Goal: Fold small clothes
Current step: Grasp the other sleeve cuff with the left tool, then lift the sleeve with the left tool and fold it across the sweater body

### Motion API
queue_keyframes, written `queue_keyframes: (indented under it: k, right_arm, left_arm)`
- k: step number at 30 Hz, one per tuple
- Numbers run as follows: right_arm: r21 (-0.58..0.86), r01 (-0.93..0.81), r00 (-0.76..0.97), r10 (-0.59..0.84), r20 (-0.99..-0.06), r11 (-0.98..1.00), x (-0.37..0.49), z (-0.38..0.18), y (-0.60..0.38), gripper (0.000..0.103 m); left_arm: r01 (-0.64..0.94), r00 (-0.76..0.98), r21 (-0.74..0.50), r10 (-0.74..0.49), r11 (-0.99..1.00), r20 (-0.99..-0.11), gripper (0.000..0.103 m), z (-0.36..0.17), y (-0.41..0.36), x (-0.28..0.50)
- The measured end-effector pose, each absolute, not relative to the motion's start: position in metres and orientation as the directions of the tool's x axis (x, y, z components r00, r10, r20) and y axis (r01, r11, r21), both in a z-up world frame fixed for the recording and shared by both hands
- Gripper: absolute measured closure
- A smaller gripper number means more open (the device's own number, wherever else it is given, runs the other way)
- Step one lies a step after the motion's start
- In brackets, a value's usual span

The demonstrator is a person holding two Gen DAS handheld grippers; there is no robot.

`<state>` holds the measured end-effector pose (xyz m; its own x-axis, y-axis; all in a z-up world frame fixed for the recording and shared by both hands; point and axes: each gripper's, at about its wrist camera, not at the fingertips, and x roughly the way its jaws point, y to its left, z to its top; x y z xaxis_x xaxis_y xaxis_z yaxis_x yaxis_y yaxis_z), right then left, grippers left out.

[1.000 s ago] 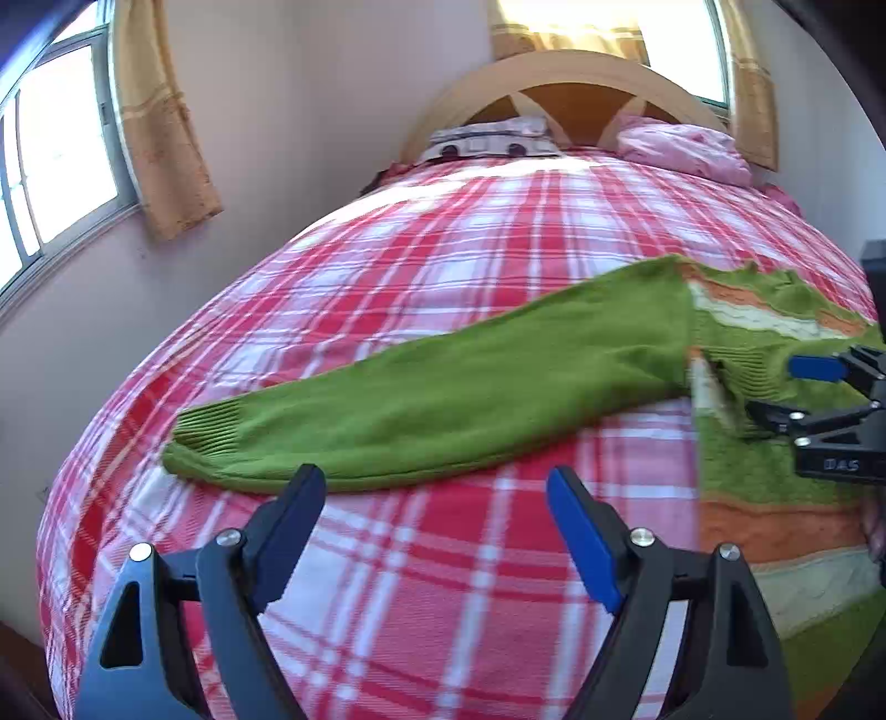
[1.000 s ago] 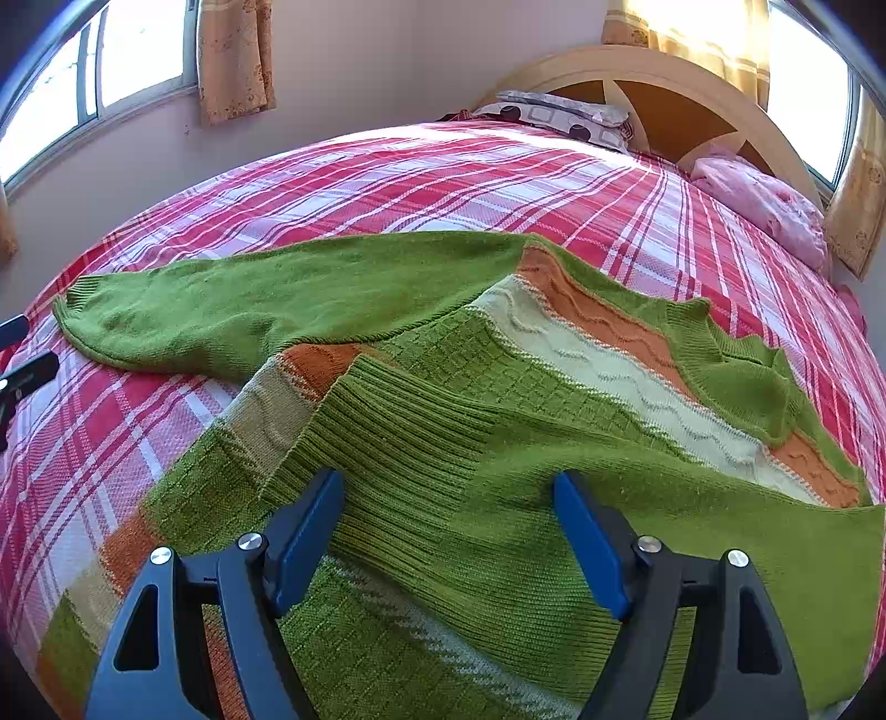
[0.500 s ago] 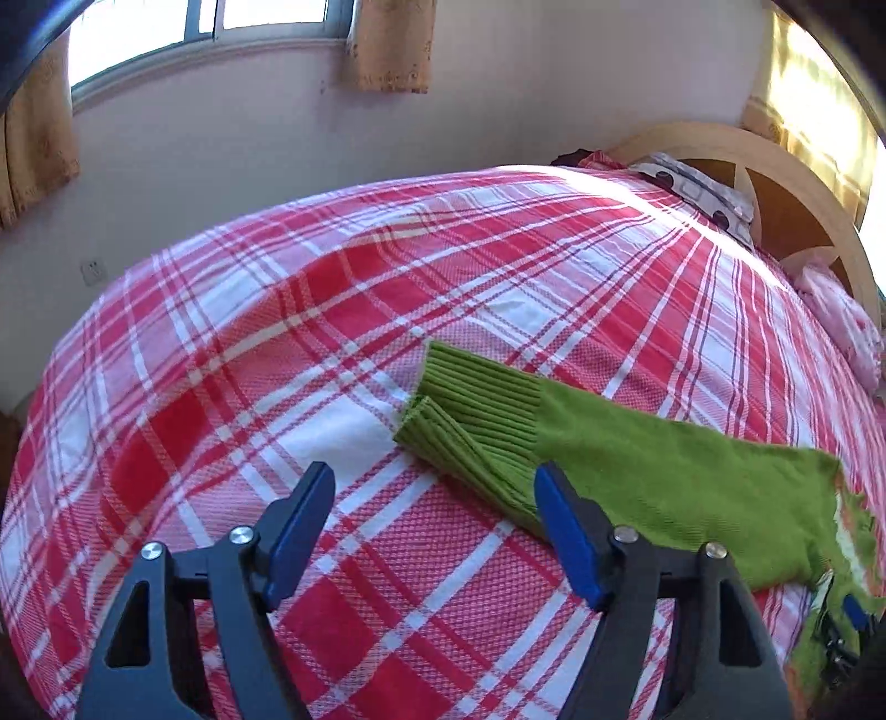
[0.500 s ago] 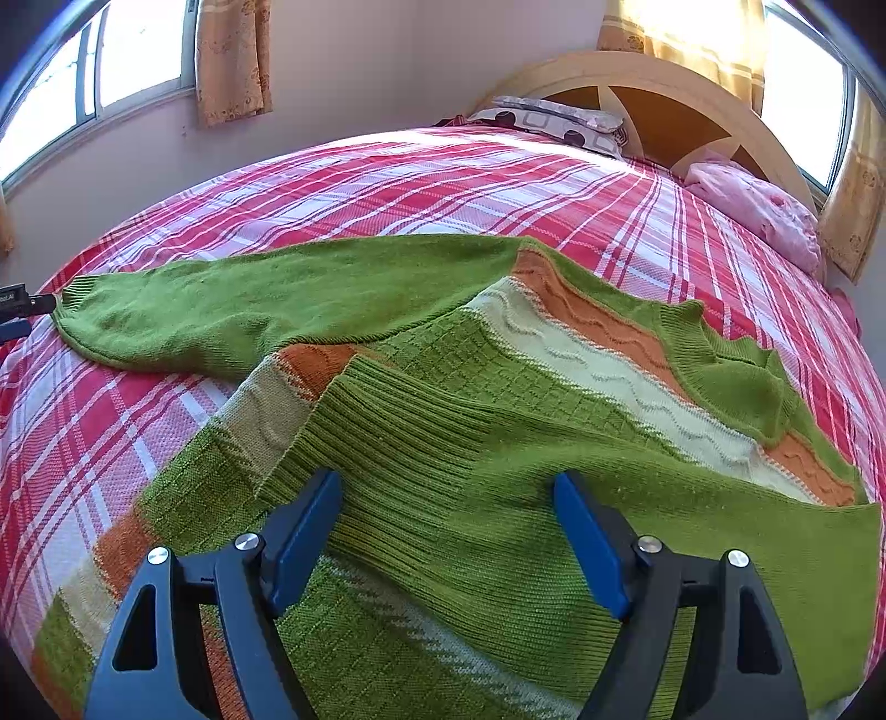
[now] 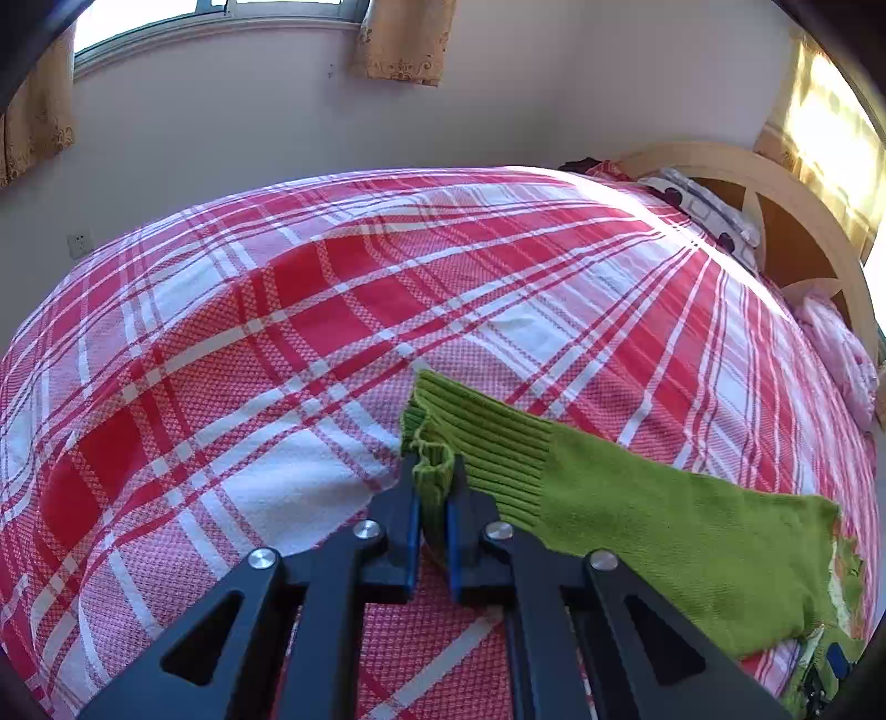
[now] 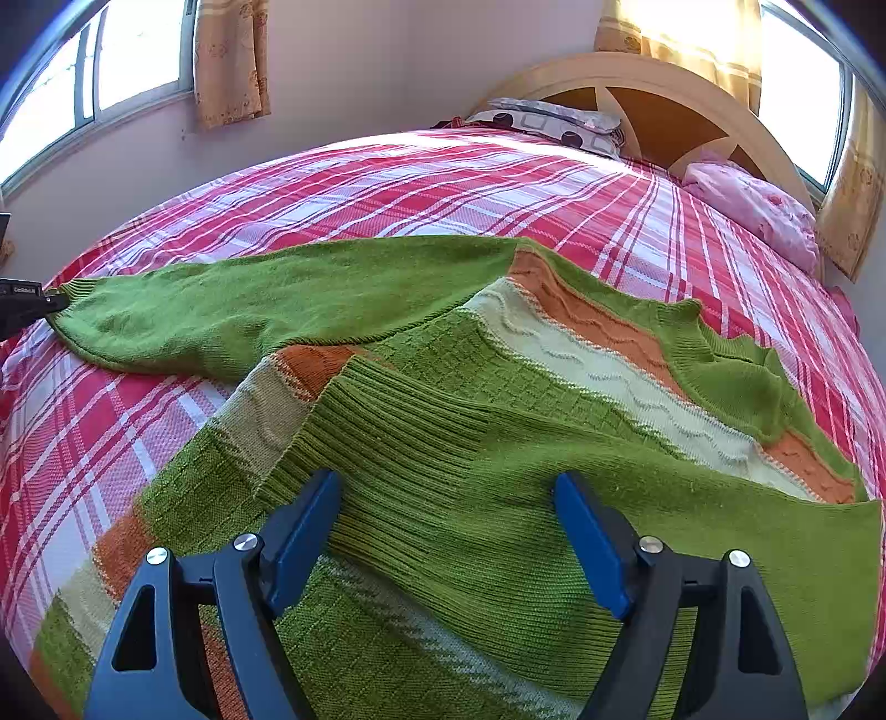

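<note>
On plaid bed (image 5: 277, 310), left claw (image 5: 432, 487) now pinching sleeve cuff (image 5: 437, 443), right claw (image 6: 448, 531) still wide.

From my station I see a red-and-white plaid bedspread (image 5: 310, 343) covering the bed, a curved wooden headboard (image 6: 637, 83) at its far end, a patterned pillow (image 6: 548, 124) and a pink pillow (image 6: 758, 210) against it, yellow curtains (image 6: 230, 61) beside the windows (image 6: 133, 50), and a wall socket (image 5: 79, 242).

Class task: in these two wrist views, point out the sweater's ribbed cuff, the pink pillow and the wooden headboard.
ribbed cuff (image 5: 487, 437), left wrist view, on its ribbing beyond the grip.
pink pillow (image 6: 758, 213), right wrist view, on its top face.
wooden headboard (image 6: 637, 69), right wrist view, on its curved top rail.
</note>
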<state>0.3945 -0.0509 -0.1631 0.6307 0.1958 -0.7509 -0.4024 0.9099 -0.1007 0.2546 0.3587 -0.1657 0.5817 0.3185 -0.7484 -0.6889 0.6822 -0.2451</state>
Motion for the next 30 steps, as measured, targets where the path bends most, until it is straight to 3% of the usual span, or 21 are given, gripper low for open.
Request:
queue_keyframes:
  k: [5, 9, 16, 30]
  right_arm:
    - [-0.073, -0.391, 0.619, 0.204, -0.759, 0.917, 0.398, -0.164, -0.054, 0.018]
    - [0.065, -0.401, 0.563, 0.302, -0.769, 0.914, 0.408, -0.161, -0.068, 0.010]
    - [0.259, -0.279, 0.602, 0.379, -0.703, 0.925, 0.399, -0.134, -0.118, 0.010]
    - [0.279, -0.201, 0.740, 0.332, -0.585, 0.939, 0.315, -0.074, -0.228, 0.010]
  left_arm:
    - [-0.645, 0.627, -0.234, 0.330, 0.727, -0.705, 0.095, -0.145, 0.349, 0.250]
    - [-0.596, 0.665, -0.220, 0.321, 0.772, -0.674, 0.095, -0.122, 0.335, 0.255]
    - [-0.477, 0.762, -0.251, 0.254, 0.842, -0.596, 0.096, -0.072, 0.296, 0.263]
    - [-0.271, 0.863, -0.266, 0.111, 0.925, -0.493, 0.096, -0.002, 0.215, 0.294]
